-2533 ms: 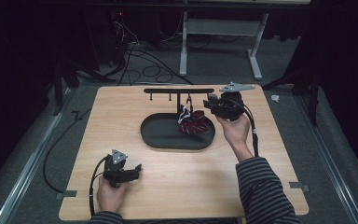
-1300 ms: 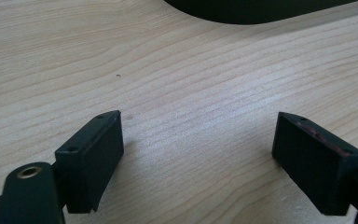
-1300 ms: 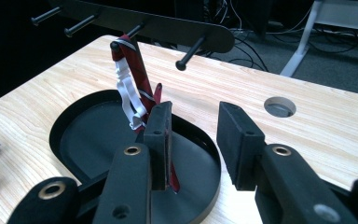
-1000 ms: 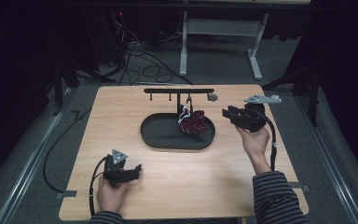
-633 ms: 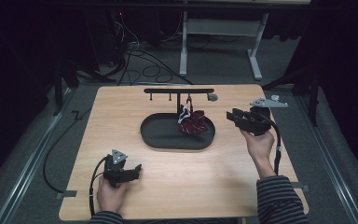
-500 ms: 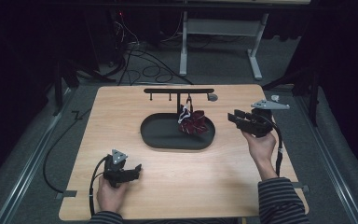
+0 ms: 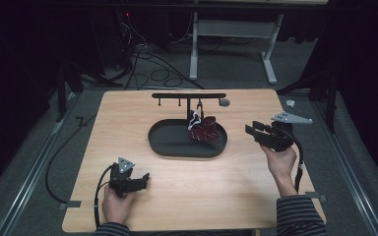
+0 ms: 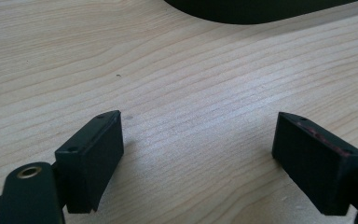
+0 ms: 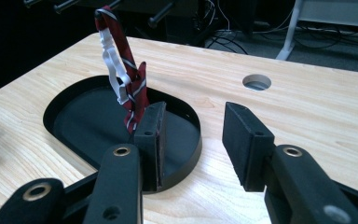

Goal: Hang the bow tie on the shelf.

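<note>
The right tool point(image 7: 256, 130) had drawn back from the hanging dark red striped cloth with white band point(image 7: 204, 129) toward the counter's right edge; the left tool point(image 7: 144, 178) had stayed near the front left. One light wooden counter point(image 7: 128, 123) carried one black oval tray point(image 7: 172, 142) and one black T-shaped hook rack point(image 7: 189, 96), the cloth dangling from a hook into the tray. The left gripper view showed its jaws spread wide over bare wood; the right gripper view showed its jaws parted, empty, facing the cloth point(image 9: 126, 79) and a round hole point(image 9: 257, 82) in the counter.

Spread fingers point(image 8: 93, 158) over wooden table point(image 8: 177, 84)
</note>
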Available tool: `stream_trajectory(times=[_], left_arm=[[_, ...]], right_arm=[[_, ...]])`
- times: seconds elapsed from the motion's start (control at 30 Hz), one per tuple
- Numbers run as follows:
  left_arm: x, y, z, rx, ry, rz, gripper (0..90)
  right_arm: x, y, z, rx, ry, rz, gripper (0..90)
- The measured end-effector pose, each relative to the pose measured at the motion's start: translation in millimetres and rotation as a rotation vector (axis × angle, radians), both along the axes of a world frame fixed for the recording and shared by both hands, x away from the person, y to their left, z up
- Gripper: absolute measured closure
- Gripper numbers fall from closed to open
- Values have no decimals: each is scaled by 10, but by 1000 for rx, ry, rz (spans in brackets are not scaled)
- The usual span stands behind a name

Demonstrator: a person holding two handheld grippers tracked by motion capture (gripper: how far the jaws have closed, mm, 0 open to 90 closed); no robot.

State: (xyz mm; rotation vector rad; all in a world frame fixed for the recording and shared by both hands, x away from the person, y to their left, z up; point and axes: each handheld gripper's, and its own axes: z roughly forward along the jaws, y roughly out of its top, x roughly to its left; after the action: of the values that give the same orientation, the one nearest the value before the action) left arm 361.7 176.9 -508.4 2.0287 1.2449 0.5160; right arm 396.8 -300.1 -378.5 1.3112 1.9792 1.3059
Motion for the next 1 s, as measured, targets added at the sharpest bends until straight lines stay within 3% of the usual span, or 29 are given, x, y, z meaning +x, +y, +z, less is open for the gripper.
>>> stream_trajectory(times=[1.0], left_arm=[[0, 0, 0, 0, 0, 0, 168]], right_arm=[[-218, -203, -480, 43, 66, -52, 614]])
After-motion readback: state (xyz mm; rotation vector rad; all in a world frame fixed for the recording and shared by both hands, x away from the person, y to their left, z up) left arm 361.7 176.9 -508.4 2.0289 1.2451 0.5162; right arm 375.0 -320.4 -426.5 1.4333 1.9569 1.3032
